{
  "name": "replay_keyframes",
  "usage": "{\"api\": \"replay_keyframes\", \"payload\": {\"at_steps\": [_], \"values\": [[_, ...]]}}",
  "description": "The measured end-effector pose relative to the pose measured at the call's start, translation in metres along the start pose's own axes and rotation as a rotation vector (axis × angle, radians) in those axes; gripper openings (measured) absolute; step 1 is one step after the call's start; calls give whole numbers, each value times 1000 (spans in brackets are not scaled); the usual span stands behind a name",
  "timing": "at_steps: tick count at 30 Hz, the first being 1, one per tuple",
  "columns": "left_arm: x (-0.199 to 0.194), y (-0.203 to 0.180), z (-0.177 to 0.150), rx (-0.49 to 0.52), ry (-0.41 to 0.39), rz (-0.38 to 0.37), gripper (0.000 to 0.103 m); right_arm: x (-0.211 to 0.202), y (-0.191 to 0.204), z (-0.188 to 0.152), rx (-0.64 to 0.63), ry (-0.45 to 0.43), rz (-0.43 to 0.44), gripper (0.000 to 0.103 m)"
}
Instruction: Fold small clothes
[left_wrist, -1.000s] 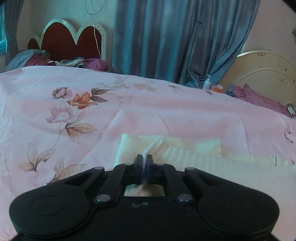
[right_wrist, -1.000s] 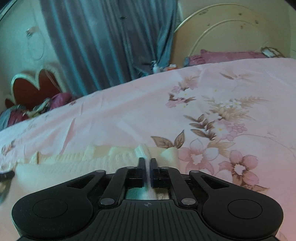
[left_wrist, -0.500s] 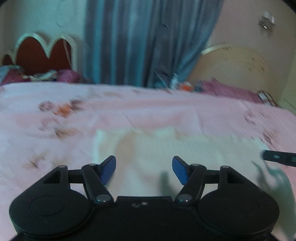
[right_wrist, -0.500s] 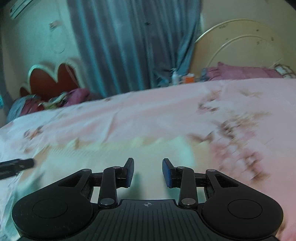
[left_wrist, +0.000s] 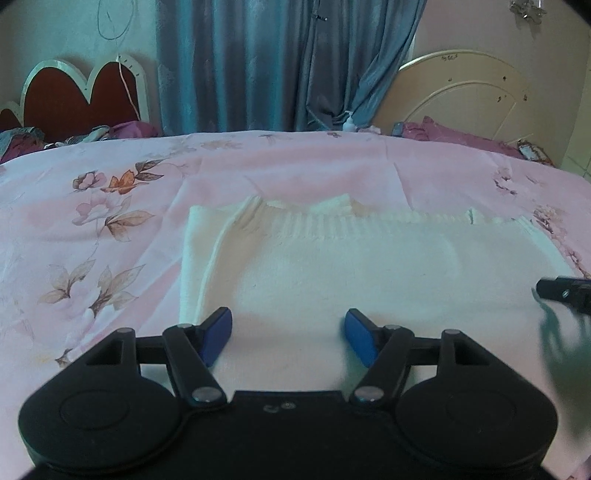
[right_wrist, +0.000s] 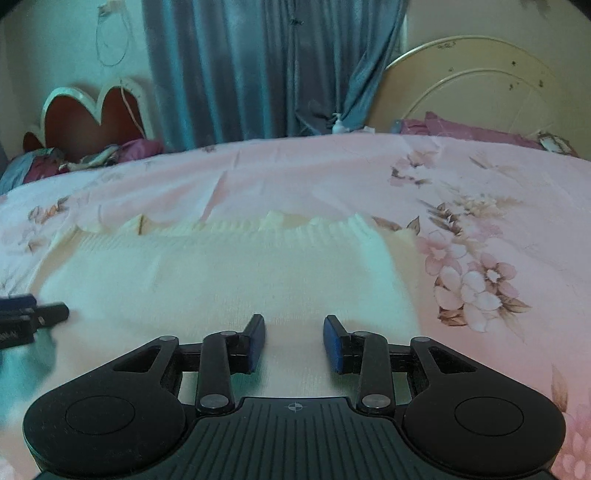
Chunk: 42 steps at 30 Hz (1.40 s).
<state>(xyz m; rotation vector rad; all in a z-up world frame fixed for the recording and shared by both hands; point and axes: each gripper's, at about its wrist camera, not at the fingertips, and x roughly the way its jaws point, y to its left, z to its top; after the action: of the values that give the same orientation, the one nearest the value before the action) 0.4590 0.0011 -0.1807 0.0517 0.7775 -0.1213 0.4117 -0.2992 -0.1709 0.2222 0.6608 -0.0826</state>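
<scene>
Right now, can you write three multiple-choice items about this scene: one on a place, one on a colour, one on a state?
1. The cream garment lies on:
A. a pink floral bedsheet
B. a chair
C. the floor

2. The curtain is:
A. red
B. blue-grey
C. yellow

3. The left hand-held gripper is:
A. shut on the garment
B. shut on the sheet
C. open, holding nothing

Answers: 1 A, the sheet surrounds the garment; 2 B, its folds show blue-grey; 3 C, the blue pads stand apart above the cloth.
</scene>
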Motion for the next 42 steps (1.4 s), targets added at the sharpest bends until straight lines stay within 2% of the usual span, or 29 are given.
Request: {"api": "replay_keyframes", "payload": {"at_steps": [3,8,14,18,24,26,28,42], "values": [[0,-3,0,11,5,14,68,7,8,-12,-55,48,-27,34],[-2,-3,3,6,26,28,67,-8,5,-7,7,23,-24,35],[-20,-2,1,8,27,21,68,-32,14,-24,-6,37,-17,35],[-36,0,-10,7,40,-7,69,-46,26,-40,-39,61,-2,35],[-52,12,-41,17,83,-9,70,-58,29,-62,-57,87,-36,35],[-53,18,-52,21,97,4,75,-63,28,-68,-62,85,-50,35],[-51,29,-61,-14,103,-14,77,-60,28,-74,-78,101,-75,35],[-52,28,-65,6,95,-6,79,-59,37,-84,-79,64,-140,37]]}}
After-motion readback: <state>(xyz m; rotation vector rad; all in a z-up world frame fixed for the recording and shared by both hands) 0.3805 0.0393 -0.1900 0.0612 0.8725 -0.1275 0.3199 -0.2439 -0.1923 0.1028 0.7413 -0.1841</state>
